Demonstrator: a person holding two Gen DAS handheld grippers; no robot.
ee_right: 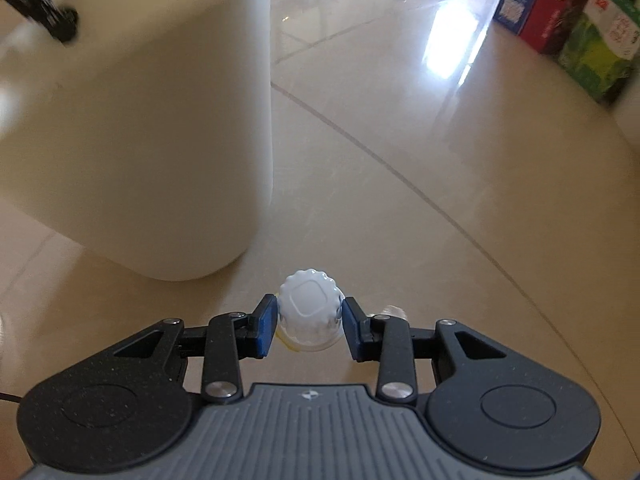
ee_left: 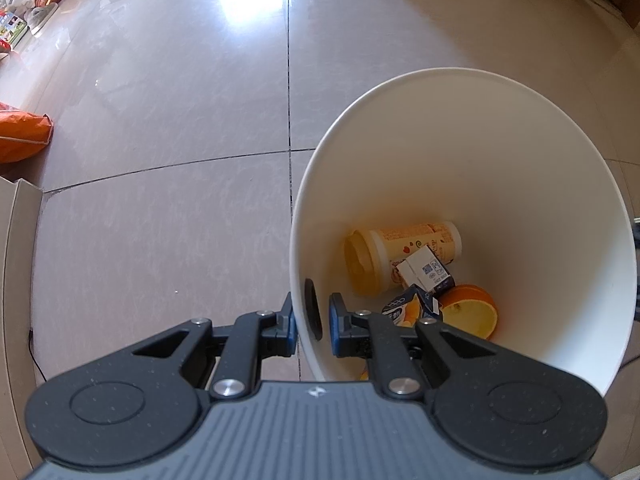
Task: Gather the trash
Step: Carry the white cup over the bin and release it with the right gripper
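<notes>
Clamping the white bin's near rim (ee_left: 304,264), the left gripper (ee_left: 312,322) steadied it, while the right gripper (ee_right: 310,326) pinched a white-capped bottle (ee_right: 309,304) for dropping in.

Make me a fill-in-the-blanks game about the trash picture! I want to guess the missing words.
1. The left gripper is clamped on the rim of the white ____.
2. The right gripper holds a bottle by its white ____.
3. Inside the bin, next to the small cartons, lies half of an ____.
4. The yellow cup in the bin is lying on its ____.

Missing words: bin; cap; orange; side
</notes>
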